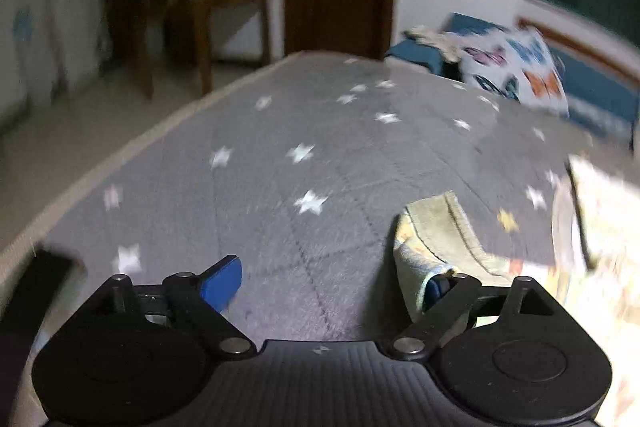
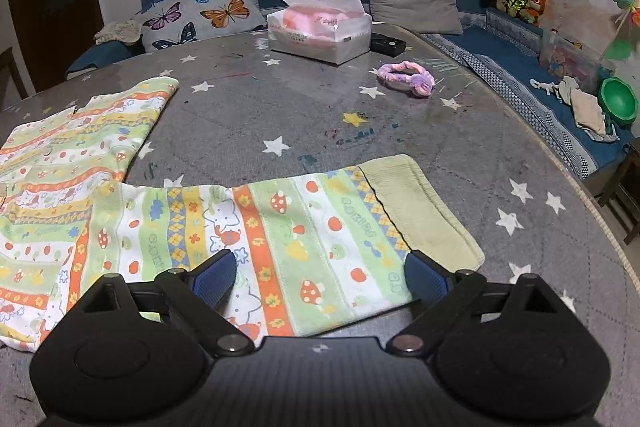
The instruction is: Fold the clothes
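Note:
A child's patterned garment [image 2: 224, 227] with green, orange and white stripes lies spread on the grey star-print table [image 2: 320, 115]. One leg ends in a pale green cuff [image 2: 420, 211]. My right gripper [image 2: 320, 279] is open and sits low over that leg, with the fabric between its blue fingers [image 2: 216, 275]. In the blurred left wrist view, my left gripper [image 1: 332, 283] is open over the table [image 1: 280, 167]. Another green cuff [image 1: 440, 227] of the garment lies against its right finger and hides most of it.
A tissue box [image 2: 320, 27], a black device [image 2: 386, 43] and a purple headband [image 2: 406, 77] lie at the table's far side. A butterfly pillow [image 2: 200, 7] and a blue couch [image 2: 520, 67] stand behind. A wooden stool [image 1: 228, 23] stands left of the table.

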A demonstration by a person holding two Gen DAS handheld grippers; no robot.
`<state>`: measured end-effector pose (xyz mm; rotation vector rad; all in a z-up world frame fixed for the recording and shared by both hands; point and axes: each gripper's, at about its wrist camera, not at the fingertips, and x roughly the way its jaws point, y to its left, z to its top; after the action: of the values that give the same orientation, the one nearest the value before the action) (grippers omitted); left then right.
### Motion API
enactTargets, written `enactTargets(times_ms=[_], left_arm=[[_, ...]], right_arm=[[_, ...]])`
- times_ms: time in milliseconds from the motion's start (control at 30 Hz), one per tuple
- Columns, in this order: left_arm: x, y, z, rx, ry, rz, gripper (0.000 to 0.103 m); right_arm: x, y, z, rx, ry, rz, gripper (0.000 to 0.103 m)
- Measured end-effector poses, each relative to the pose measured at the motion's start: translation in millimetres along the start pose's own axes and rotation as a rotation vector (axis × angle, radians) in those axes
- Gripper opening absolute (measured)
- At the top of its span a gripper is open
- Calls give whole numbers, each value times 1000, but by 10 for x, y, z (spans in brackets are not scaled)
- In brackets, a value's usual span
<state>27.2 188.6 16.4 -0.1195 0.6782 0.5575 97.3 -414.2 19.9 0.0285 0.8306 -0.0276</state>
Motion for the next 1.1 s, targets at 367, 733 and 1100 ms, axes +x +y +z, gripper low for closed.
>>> enactTargets(times_ms=[367,733,1100], left_arm=[[87,434,174,-328,33,-36,92],[-55,411,109,-190,1,58,93],[-460,-982,-78,302,-102,-227,93]], right_arm=[[18,11,6,2,-3,-3,96],[-2,62,30,-12,2,-6,96],[-341,608,111,-211,-25,133,96]])
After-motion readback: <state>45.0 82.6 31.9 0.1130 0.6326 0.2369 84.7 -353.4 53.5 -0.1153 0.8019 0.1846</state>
